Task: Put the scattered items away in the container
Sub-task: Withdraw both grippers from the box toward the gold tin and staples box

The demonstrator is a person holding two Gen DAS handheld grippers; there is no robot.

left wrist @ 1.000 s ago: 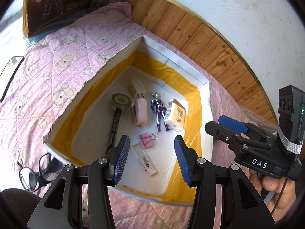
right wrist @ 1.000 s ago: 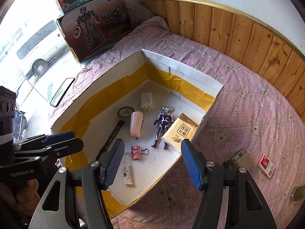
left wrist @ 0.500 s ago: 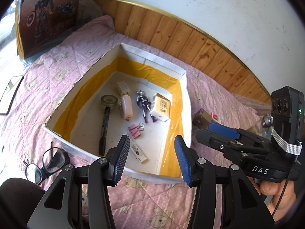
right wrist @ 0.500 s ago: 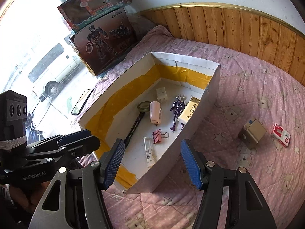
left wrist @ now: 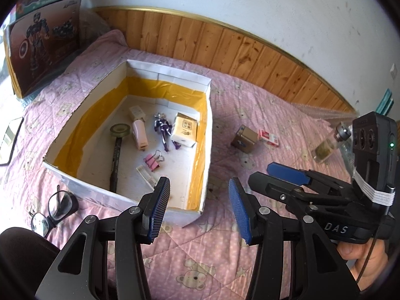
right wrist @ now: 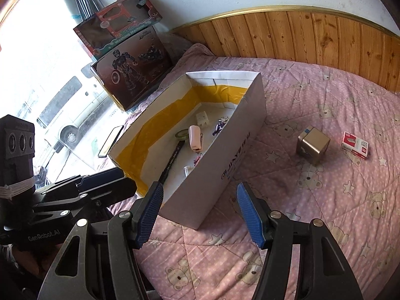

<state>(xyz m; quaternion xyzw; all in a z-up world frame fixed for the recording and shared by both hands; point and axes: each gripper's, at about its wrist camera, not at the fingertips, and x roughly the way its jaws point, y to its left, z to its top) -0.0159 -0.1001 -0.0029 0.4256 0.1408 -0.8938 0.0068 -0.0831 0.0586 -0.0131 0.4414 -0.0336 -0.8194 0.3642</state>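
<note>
Both the left gripper (left wrist: 198,208) and right gripper (right wrist: 200,215) hover with jaws open and empty near the box (right wrist: 235,150), while the gold tin (right wrist: 312,145) and red packet (right wrist: 355,145) lie on the bed to its right.

Pink bear quilt (left wrist: 200,262) on bed; toy boxes (right wrist: 130,75) by window; wood paneling (right wrist: 312,37) behind.

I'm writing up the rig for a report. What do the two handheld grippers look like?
Both are black plastic with two flat fingers faced with ribbed blue pads. The right gripper reads "DAS" in white, carries a black camera block strapped on with white bands, with a green light and a thin cable. The left gripper reads "GenRobot.AI".
</note>
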